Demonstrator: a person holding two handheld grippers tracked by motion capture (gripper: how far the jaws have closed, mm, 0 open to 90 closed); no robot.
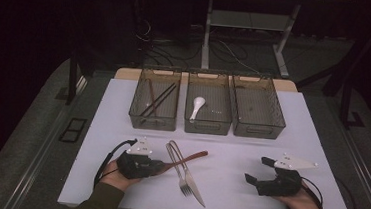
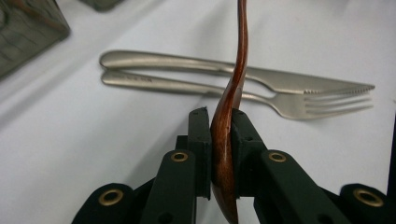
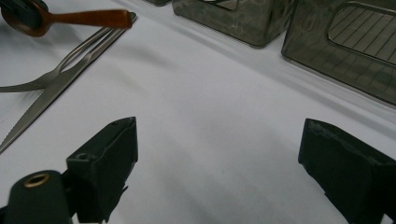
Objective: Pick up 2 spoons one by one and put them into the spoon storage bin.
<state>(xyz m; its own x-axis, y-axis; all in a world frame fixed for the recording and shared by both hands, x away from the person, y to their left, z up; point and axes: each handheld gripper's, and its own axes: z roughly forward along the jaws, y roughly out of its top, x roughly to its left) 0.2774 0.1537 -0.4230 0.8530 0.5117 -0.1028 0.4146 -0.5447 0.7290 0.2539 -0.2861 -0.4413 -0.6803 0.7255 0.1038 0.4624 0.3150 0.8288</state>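
Note:
A brown wooden spoon (image 1: 192, 156) is held by its bowl in my left gripper (image 1: 160, 167) at the table's front left. Its handle reaches right, across a steel fork (image 1: 177, 167) and knife (image 1: 192, 182) that lie side by side. In the left gripper view the two jaws press on the spoon's bowl (image 2: 223, 149), with the fork (image 2: 299, 105) and knife (image 2: 280, 80) beyond. My right gripper (image 1: 258, 170) rests at the front right, open, with only bare tabletop between its jaws (image 3: 215, 154). It sees the spoon handle (image 3: 88, 18) far to its left.
Three grey mesh baskets stand in a row at the back. The left basket (image 1: 135, 111) holds dark chopsticks (image 1: 157, 100), the middle basket (image 1: 207, 127) a white spoon (image 1: 197, 107), and the right basket (image 1: 278, 123) looks empty. A white cloth (image 1: 250, 149) covers the table.

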